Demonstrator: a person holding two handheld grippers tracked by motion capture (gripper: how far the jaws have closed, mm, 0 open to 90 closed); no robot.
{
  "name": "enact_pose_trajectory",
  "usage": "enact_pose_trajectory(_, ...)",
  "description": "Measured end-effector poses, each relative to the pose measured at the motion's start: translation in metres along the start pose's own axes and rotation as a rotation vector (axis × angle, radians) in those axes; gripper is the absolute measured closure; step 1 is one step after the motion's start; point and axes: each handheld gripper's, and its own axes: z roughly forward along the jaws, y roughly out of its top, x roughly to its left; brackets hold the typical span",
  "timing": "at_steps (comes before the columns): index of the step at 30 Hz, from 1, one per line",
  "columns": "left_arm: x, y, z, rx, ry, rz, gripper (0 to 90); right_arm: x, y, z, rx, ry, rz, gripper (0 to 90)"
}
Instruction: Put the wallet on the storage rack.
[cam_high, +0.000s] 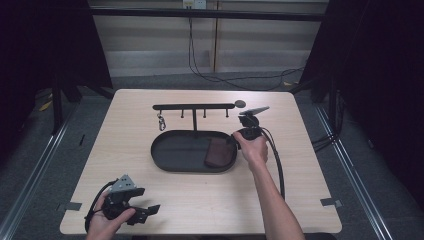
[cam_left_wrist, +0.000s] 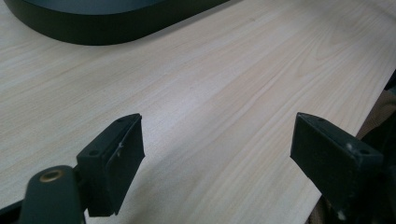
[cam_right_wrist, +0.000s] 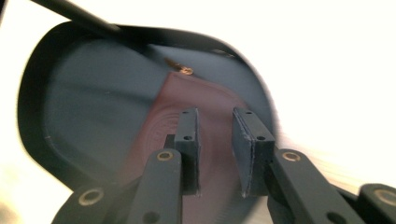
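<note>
Resting on the near left corner of the tabletop (cam_high: 200, 200), the left gripper (cam_high: 145, 212) lies in the person's left hand (cam_high: 102, 222) with its jaws set wide apart and nothing between them; in the left gripper view bare light wood grain shows between its two black pads (cam_left_wrist: 119, 158).

Further right, at the centre of the tabletop, stands a black oval tray (cam_high: 165, 160) with a low raised rim. A thin black rack (cam_high: 192, 106) with short pegs rises behind the tray, and a small metal clip (cam_high: 161, 121) hangs from its left end.

The task's thing is a dark reddish-brown wallet (cam_high: 218, 152), flat and roughly rectangular, lying in the right part of the tray close to its right rim. In the right gripper view the wallet (cam_right_wrist: 173, 107) shows a soft matte surface with a faint pattern of concentric rings.

The right gripper (cam_high: 245, 131), held in the right hand (cam_high: 253, 149), is at the right rim of the tray. Its jaws have drawn in to a narrow gap, hanging over the wallet with nothing clamped between them.
</note>
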Motion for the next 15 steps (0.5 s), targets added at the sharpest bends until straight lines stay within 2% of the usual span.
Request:
enact_pose_trajectory(1, 0.0, 0.0, 0.0, -0.001, -0.001, -0.001, 17.3, 0.002, 0.0, 0.002, -0.006, -0.014, -0.011, 73.8)
enact_pose_trajectory(4, 0.001, -0.001, -0.001, -0.005, -0.002, -0.006, 17.3, 0.006, 0.001, 0.006, -0.015, 0.004, -0.019, 73.8)
enact_pose_trajectory(7, 0.002, -0.001, -0.002, -0.008, 0.0, -0.007, 17.2, 0.006, 0.0, 0.002, -0.039, 0.019, -0.039, 71.2)
enact_pose_trajectory(9, 0.002, 0.0, -0.002, -0.013, 0.001, -0.009, 17.2, 0.004, -0.002, -0.004, -0.068, 0.03, -0.052, 64.5)
enact_pose_trajectory(15, 0.008, 0.001, -0.004, -0.028, 0.008, -0.031, 17.2, -0.003, -0.012, -0.023, -0.143, 0.052, -0.102, 53.5)
